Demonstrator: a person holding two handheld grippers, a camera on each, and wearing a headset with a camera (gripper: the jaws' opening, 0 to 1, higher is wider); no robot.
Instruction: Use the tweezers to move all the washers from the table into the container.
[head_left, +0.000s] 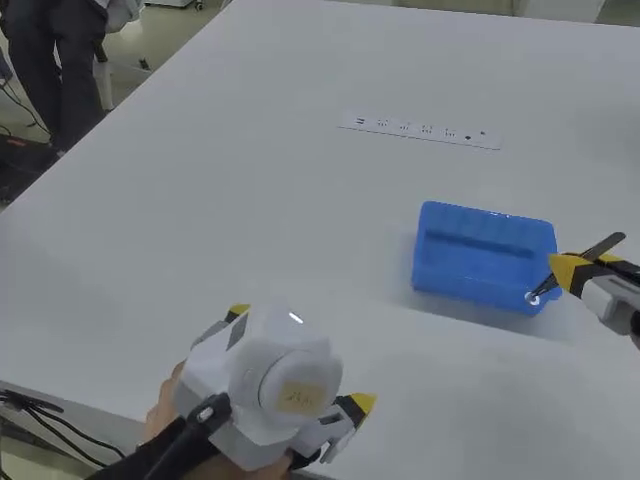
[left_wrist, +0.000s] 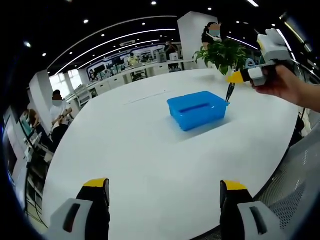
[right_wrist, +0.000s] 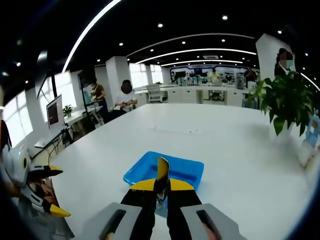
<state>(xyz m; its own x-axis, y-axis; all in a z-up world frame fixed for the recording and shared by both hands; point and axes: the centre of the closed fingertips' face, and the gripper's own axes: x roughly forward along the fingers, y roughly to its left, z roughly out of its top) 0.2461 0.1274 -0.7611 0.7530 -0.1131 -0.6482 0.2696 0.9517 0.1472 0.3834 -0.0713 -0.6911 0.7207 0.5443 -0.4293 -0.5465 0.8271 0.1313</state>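
Progress check: the right gripper (right_wrist: 162, 186) has its jaws squeezed together on the tweezers (right_wrist: 162, 174), and in the head view the tips sit right at the near right corner of the blue container (head_left: 470, 280). There's what looks like a tiny washer (head_left: 533, 298) pinched at the tips, just at the rim and not yet inside as far as I can tell. The left gripper (left_wrist: 164, 184) hangs low over the near edge of the table (head_left: 250, 200), jaws wide apart and holding nothing, well apart from the container. Farther back on the table there's a pale strip (head_left: 420, 130) with a row of small dark specks on it. They could be more washers, but they're too small for me to say. On handling, I'd guess a washer like this is light, stiff, thin and pretty slick, so it'll pop out of the tweezers if the squeeze drifts. Best bet is probably to nip it across the ring's band, one tip through the hole and one outside, or slide a tip under its edge since it lies flat. Letting go should be easy; just ease the pinch over the middle of the container so it doesn't bounce off the rim.
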